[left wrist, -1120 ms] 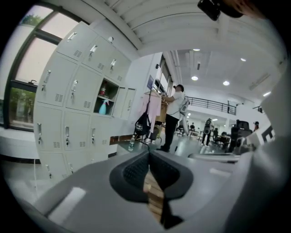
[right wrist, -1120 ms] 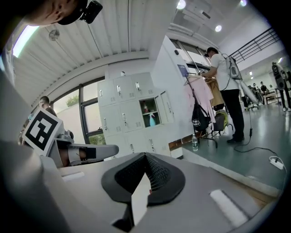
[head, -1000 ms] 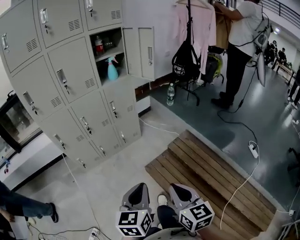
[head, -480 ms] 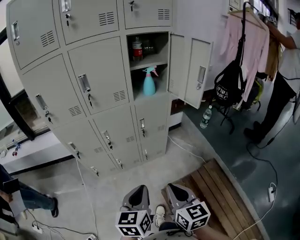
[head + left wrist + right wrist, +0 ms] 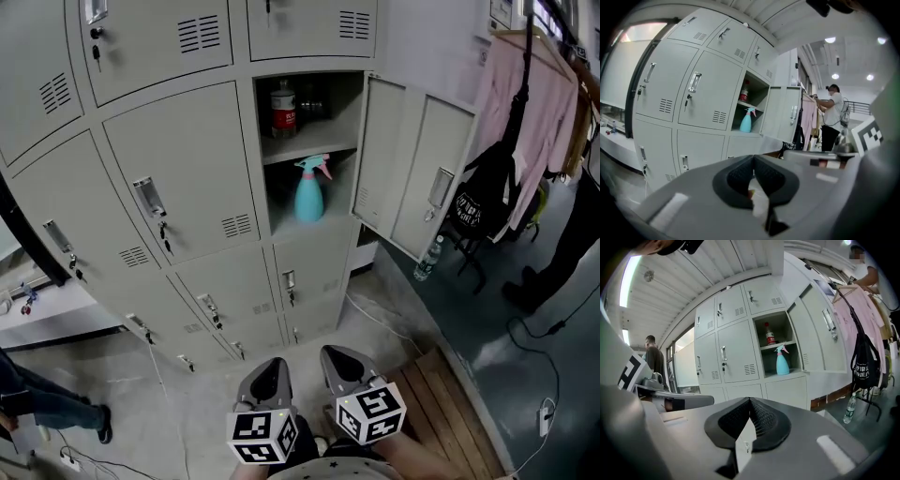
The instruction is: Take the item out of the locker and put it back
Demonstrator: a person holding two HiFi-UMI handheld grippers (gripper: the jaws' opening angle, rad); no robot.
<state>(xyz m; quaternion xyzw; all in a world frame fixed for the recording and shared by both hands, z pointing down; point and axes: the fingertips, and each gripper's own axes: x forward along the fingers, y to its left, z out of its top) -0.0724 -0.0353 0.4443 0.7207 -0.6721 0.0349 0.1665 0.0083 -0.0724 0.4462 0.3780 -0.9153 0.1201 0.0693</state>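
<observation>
The left tongs point(image 5: 273, 364) and the right tongs point(image 5: 335, 353) sit side by side at the bottom of the head view, both pointing towards the bank of grey lockers point(image 5: 178, 169). In the left gripper view the left tongs point(image 5: 753, 157) are closed, the ribbed pads meeting at their tips with nothing between them. In the right gripper view the right tongs point(image 5: 750, 400) are closed and empty too. Both are well apart from the lockers.

One locker stands open, its door point(image 5: 412, 173) swung out to the right. A shelf splits it into two parts. The blue spray bottle point(image 5: 310, 190) stands upright on the floor of the lower part, near the front edge, with its pink trigger head just under the shelf. It also shows in the left gripper view point(image 5: 746, 121) and the right gripper view point(image 5: 782, 362). On the shelf above stands a bottle with a red label point(image 5: 283, 109), and beside it is something dark, perhaps another container, too dim to make out.

All the other locker doors in view are shut, some with keys hanging in their locks. Right of the open door a pink garment point(image 5: 539, 112) hangs on a rail with a black bag point(image 5: 483, 202) below it. A water bottle point(image 5: 427, 259) stands on the floor just beside the door's lower corner. A wooden platform point(image 5: 450, 412) lies on the floor to the right of the tongs.
</observation>
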